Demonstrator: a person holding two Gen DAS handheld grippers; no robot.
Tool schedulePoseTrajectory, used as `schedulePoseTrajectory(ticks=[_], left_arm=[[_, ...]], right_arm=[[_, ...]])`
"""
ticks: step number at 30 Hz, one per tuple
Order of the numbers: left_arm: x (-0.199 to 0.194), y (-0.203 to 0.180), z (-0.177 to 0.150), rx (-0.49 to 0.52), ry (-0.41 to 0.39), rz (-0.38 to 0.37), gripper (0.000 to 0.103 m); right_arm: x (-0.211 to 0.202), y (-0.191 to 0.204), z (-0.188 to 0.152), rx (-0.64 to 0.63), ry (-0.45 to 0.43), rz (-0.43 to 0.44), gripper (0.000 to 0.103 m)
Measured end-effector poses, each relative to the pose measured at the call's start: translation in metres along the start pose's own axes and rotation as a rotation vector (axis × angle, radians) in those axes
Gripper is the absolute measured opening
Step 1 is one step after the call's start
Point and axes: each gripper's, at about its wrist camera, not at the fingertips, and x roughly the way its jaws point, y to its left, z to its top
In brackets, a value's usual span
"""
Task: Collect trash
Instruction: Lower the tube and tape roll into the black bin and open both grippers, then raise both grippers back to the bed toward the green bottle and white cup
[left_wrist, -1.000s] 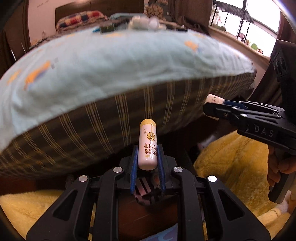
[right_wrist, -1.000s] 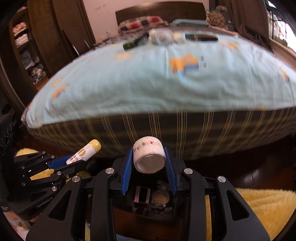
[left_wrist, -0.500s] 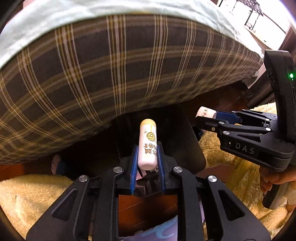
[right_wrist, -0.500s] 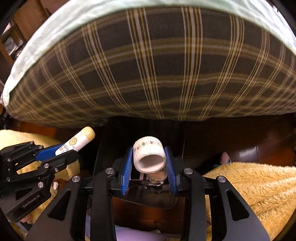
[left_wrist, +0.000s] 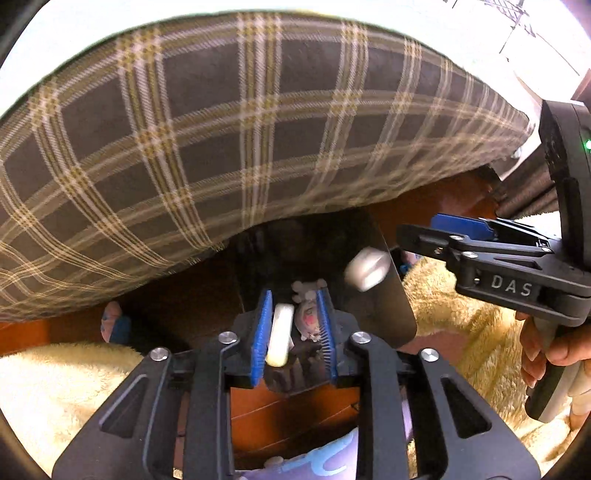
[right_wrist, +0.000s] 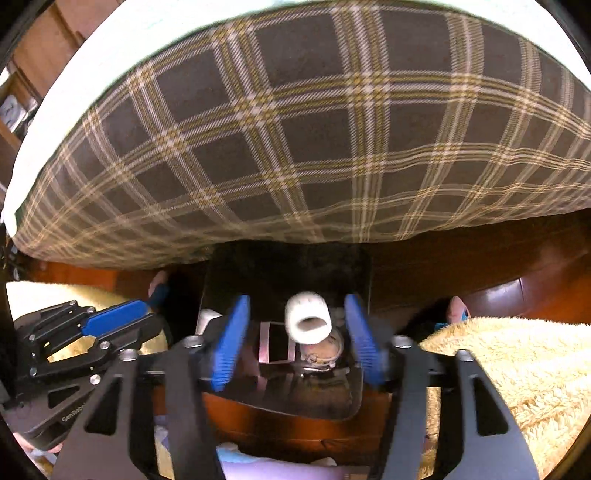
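Observation:
A black trash bin (left_wrist: 373, 295) stands on the floor under the plaid bed edge; it also shows in the right wrist view (right_wrist: 354, 391). My left gripper (left_wrist: 293, 336) is open over the bin, and the white tube (left_wrist: 279, 334) slips down beside its left pad. My right gripper (right_wrist: 295, 339) is wide open above the bin. The white tape roll (right_wrist: 308, 319) is free between its pads, dropping, blurred in the left wrist view (left_wrist: 365, 273). The right gripper (left_wrist: 443, 236) reaches in from the right.
The plaid mattress side (left_wrist: 240, 140) overhangs the bin closely. Yellow fluffy rugs (right_wrist: 517, 369) lie on both sides on the brown wood floor (right_wrist: 480, 269). Other trash (right_wrist: 321, 350) lies in the bin. The left gripper (right_wrist: 85, 332) shows at lower left.
Both grippers have opened over the bin. The tape roll has left the right gripper and the tube has slid down out of the left gripper's hold. Both views moved closer to the bin.

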Motion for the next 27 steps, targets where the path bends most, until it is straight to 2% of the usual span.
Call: schedulePoseTrajectory(ticks=[3, 6, 8, 10, 17, 22, 27], left_arm=[[-0.01, 0.006, 0.004, -0.007, -0.029, 0.025, 0.034], [-0.024, 0.007, 0.01, -0.01, -0.069, 0.037, 0.047], [-0.039, 0.007, 0.016, -0.016, -0.111, 0.031, 0.056], [-0.058, 0.005, 0.024, -0.013, -0.162, 0.037, 0.06], [-0.114, 0.0, 0.06, 0.031, -0.302, 0.097, 0.074], [-0.132, 0.0, 0.094, 0.059, -0.35, 0.136, 0.081], [-0.131, 0.012, 0.131, 0.052, -0.366, 0.163, 0.084]], right_arm=[[-0.012, -0.01, 0.009, 0.024, -0.029, 0.001, 0.067], [-0.031, -0.017, 0.018, 0.039, -0.075, 0.004, 0.075], [-0.05, -0.02, 0.027, 0.041, -0.121, 0.002, 0.079], [-0.068, -0.021, 0.033, 0.036, -0.164, -0.003, 0.081], [-0.137, -0.018, 0.084, -0.035, -0.344, -0.032, 0.083], [-0.153, -0.012, 0.122, -0.062, -0.397, -0.05, 0.083], [-0.138, 0.002, 0.156, -0.076, -0.417, -0.041, 0.083]])
